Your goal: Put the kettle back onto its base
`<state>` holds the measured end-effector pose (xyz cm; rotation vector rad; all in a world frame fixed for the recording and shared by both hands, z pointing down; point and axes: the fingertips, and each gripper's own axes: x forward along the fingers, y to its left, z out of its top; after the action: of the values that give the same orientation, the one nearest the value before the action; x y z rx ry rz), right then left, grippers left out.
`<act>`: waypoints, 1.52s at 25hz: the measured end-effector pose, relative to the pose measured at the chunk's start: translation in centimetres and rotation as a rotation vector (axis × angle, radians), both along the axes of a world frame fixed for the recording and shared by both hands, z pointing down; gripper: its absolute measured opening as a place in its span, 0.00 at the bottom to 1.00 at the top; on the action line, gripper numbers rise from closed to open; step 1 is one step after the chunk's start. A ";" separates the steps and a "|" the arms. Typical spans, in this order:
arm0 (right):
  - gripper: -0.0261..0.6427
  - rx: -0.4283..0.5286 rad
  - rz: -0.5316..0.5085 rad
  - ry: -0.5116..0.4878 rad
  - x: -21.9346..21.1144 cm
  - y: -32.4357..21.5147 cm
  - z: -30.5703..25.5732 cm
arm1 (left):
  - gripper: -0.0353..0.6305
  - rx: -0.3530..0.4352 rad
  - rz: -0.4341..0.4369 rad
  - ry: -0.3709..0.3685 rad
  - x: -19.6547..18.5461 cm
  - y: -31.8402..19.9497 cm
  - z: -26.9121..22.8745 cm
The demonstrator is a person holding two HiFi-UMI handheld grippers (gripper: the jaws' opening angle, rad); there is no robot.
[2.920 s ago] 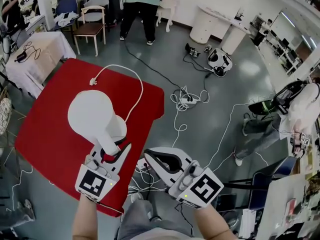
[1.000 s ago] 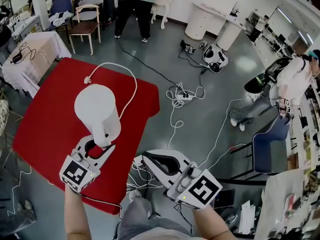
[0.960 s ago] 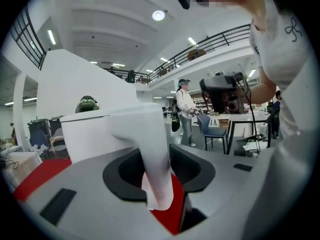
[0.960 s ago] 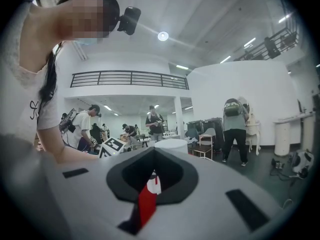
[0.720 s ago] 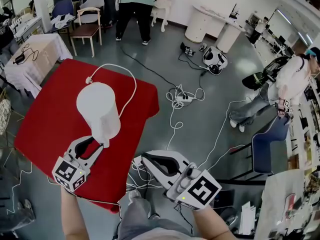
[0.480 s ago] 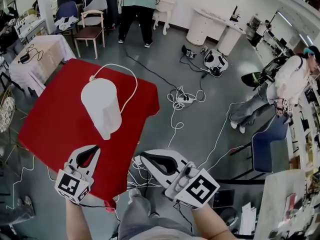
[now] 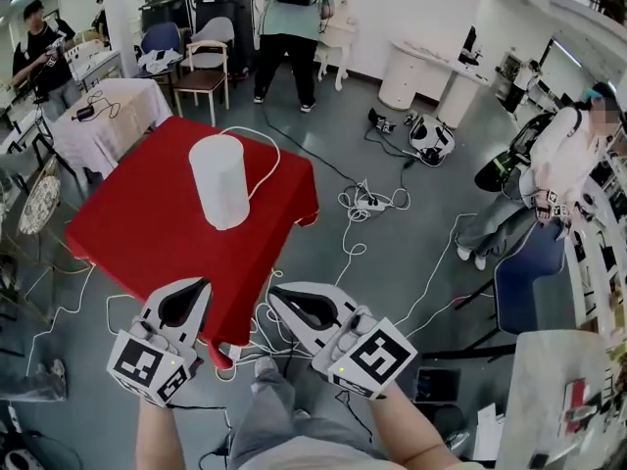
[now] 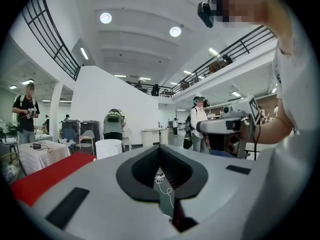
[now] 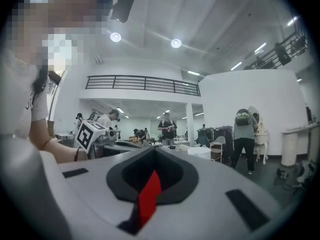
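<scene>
The white kettle (image 7: 219, 179) stands upright on the red table (image 7: 137, 225), and its white cord (image 7: 266, 157) loops away behind it. I cannot make out a base apart from the kettle. My left gripper (image 7: 203, 284) hangs off the table's near edge, well short of the kettle. Its jaws have just been closing and are now shut with nothing between them. My right gripper (image 7: 272, 295) is beside it over the floor, shut and empty. The left gripper view shows the kettle (image 8: 108, 148) far beyond the left gripper (image 8: 160, 147). It shows small (image 9: 200, 152) past the right gripper (image 9: 152, 149).
A power strip and loose cables (image 7: 367, 202) lie on the floor right of the table. A white-clothed table (image 7: 106, 114) and a wooden chair (image 7: 206, 74) stand behind it. People stand at the back (image 7: 294, 23) and at the right (image 7: 554, 169).
My left gripper let go of the kettle's handle, drew back off the table toward me and closed. The right gripper drew back too. The kettle now stands alone and upright.
</scene>
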<state>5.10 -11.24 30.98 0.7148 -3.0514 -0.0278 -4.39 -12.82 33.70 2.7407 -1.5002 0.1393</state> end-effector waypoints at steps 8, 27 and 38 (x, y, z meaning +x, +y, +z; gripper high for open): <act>0.05 -0.013 0.001 -0.012 0.5 6.2 -1.1 | 0.07 0.000 -0.003 -0.028 2.7 8.0 -2.4; 0.05 0.004 0.031 -0.051 -6.6 10.6 -2.1 | 0.07 0.054 0.068 -0.036 -1.7 12.5 -5.3; 0.05 0.004 0.088 -0.039 -11.1 11.5 -2.8 | 0.07 0.057 0.156 -0.013 -5.3 13.1 -6.1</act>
<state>-6.01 0.25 28.23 0.8596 -3.0534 -0.0198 -9.65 0.30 27.65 2.9058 -1.3123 0.1179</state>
